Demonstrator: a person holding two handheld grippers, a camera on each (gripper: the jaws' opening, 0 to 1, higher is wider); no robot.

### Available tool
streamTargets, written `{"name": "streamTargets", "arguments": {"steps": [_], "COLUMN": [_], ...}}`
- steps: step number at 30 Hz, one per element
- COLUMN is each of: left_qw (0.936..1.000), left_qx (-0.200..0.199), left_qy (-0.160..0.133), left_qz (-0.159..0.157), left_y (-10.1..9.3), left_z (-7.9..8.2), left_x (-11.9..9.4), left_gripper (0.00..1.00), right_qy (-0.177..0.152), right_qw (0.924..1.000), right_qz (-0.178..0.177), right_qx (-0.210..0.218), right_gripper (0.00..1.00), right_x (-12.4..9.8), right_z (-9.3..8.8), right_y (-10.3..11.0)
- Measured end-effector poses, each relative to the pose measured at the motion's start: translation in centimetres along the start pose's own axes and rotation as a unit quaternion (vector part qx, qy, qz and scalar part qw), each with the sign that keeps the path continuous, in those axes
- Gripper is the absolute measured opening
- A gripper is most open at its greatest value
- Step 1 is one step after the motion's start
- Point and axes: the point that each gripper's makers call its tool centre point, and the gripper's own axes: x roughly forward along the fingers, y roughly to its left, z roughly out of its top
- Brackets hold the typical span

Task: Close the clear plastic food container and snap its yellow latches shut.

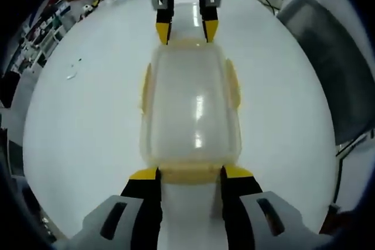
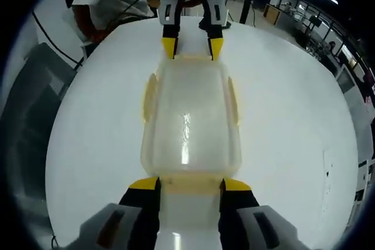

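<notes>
Between our left gripper (image 1: pixel 187 175) and right gripper (image 2: pixel 188 185), both parted wide, the lidded container (image 1: pixel 190 109) awaits end-latch (image 1: pixel 188 173) pressing.

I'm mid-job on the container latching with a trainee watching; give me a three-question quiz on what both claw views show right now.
1. True or false: the lid already sits on the clear container.
2. Where do the two claws stand relative to the container? A) both at one end B) at opposite short ends, facing each other C) both lifted well away from it
3. Fill in: the container rests on a ____ table.

Key:
1. True. The lid covers it in both views.
2. B. The left claw straddles the yellow latch at one end, and the right claw straddles the latch at the other end; each claw appears at the far end in the other's view.
3. White.
</notes>
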Motion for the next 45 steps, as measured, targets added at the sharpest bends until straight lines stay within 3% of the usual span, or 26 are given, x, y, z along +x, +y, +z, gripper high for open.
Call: {"name": "streamTargets", "arguments": {"steps": [9, 13, 23, 30, 36, 45], "left_qw": [1.0000, 0.9999, 0.9995, 0.9993, 0.9992, 0.9990], "left_qx": [0.005, 0.006, -0.010, -0.027, -0.023, -0.015], "left_qy": [0.004, 0.009, 0.017, 0.008, 0.022, 0.016], "left_qz": [-0.004, 0.008, 0.023, 0.026, 0.025, 0.038], "left_y": [-0.2, -0.3, -0.2, -0.1, -0.6, -0.5], "left_z": [-0.2, -0.2, -0.3, -0.4, -0.4, 0.8], "left_x": [0.1, 0.2, 0.2, 0.3, 0.3, -1.5], "left_gripper": [0.37, 0.36, 0.35, 0.35, 0.35, 0.35], "right_qy": [0.000, 0.023, 0.032, 0.026, 0.022, 0.024], "right_qw": [1.0000, 0.9997, 0.9995, 0.9996, 0.9998, 0.9996], "right_qz": [0.001, -0.001, -0.002, -0.003, -0.006, -0.010], "right_qx": [0.002, 0.009, 0.008, 0.009, -0.001, -0.006], "right_gripper": [0.37, 0.36, 0.35, 0.35, 0.34, 0.35], "right_x": [-0.1, 0.0, -0.1, -0.2, -0.8, -2.4], "right_z": [-0.1, 0.0, -0.1, -0.2, 0.2, 0.4], "right_y": [0.0, 0.1, 0.1, 0.1, 0.4, 0.6]}}
